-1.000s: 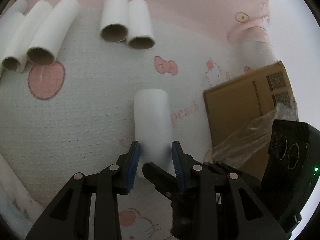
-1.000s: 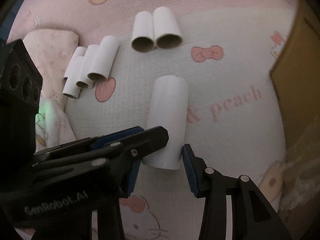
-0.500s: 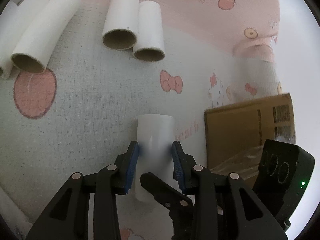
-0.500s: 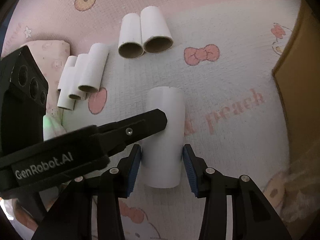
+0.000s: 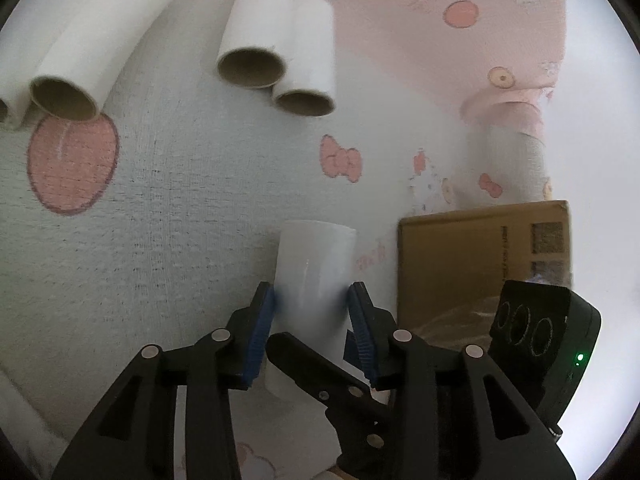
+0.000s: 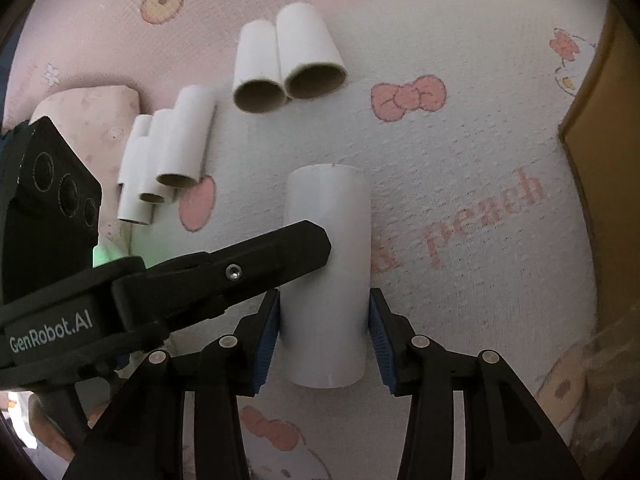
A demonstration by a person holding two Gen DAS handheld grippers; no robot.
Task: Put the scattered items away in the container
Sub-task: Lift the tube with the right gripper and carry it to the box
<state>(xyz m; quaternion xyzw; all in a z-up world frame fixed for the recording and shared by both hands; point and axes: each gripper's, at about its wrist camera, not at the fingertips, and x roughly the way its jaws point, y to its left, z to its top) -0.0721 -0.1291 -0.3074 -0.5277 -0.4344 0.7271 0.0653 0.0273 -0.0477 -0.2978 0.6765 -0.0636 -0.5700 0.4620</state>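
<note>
White tube (image 6: 326, 280) lies on the patterned cloth (image 6: 480, 160), between both tools. Right gripper (image 6: 324, 340) pinches its near end. Left gripper (image 5: 314, 332) jaws are opening around it; contact unclear, blurred. Cardboard box (image 5: 480, 264) is cut off, contents unseen.

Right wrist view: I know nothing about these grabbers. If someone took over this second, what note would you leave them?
Left gripper: jaws opening, with the white cardboard tube between them.
Right gripper: blue pads appear to press on the same tube, which lies on the pink-patterned cloth.
Elsewhere: a pair of white tubes and a cluster of white tubes lie loose further off. The brown cardboard box stands to the right.
Done: cannot tell; the inside of the box is hidden.
Left: probably carry this tube to the box, then collect the others.
</note>
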